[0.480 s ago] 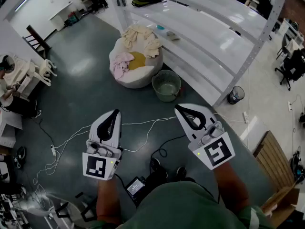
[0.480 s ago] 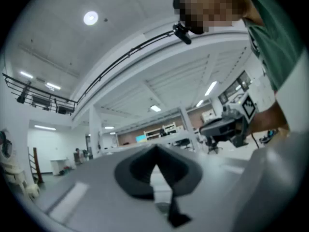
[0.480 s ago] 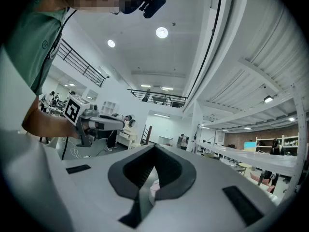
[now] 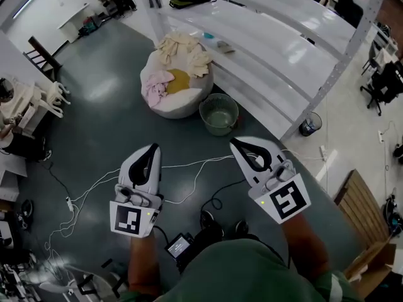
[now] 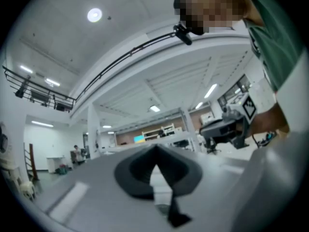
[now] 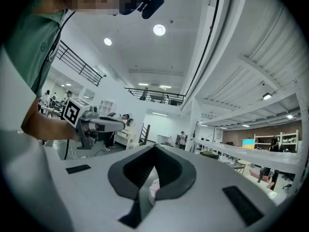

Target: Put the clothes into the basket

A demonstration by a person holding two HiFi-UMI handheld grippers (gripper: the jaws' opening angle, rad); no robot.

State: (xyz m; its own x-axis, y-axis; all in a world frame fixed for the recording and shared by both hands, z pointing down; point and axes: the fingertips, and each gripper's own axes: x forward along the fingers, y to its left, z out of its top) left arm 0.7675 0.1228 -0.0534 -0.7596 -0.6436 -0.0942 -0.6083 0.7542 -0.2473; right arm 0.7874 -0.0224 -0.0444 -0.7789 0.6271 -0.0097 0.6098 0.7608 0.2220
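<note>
nothing has gone in yet, as far as i can see. the round green mesh basket (image 4: pixel 219 113) stands on the grey floor and its inside looks bare. the heap of clothes (image 4: pixel 182 48), cream pieces with a pink one (image 4: pixel 155 87) and a mustard-yellow one (image 4: pixel 180 79), lies on the round white beanbag (image 4: pixel 171 109) just beside the basket, on its far side from the person.

the white left gripper (image 4: pixel 153 148) and the white right gripper (image 4: pixel 234 142) are on the near side of the basket, apart from it and further from the clothes. both have their jaws pressed together with nothing gripped. so i'd judge the whole job lies ahead: step up to the basket, take a garment, drop it in, and go on until the beanbag is bare.

only the head view shows clothes, beanbag and basket together, with the white metal shelving (image 4: pixel 283 49) just behind the basket. the two gripper views look level across the hall instead, and give what the head view cannot: the closed tips seen end-on, the ceiling lights, and each gripper's partner held out to one side. in the right gripper view a pale pinkish scrap shows under the tips; i can't tell what it is.
</note>
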